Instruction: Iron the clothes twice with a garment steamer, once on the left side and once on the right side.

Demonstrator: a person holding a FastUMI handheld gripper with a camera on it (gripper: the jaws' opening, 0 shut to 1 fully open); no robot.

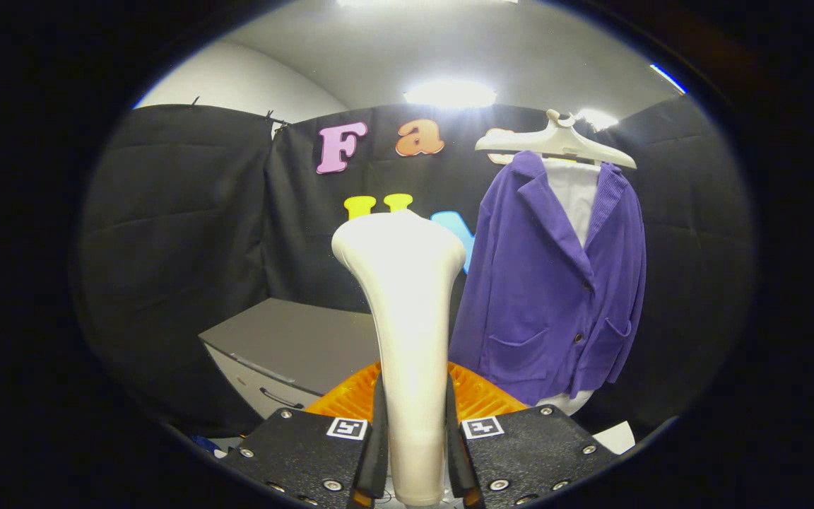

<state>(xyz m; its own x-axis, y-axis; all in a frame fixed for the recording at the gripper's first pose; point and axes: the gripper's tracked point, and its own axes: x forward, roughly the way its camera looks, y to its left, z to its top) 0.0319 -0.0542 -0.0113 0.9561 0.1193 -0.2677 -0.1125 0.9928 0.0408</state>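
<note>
Your claw (413, 452) is closed tight around the white garment steamer (407, 339), low in the middle of the picture. Both fingers press on its thin handle, one on each side. The steamer stands straight up, and its wide head is at the top.

The purple jacket (555, 283) hangs on a white hanger (555, 141) in the upper right of the picture. It is ahead of the steamer and off to the right, not touching it. It hangs long from top to bottom. You likely need to go forward and right.

A grey cabinet (287, 346) sits lower left.
</note>
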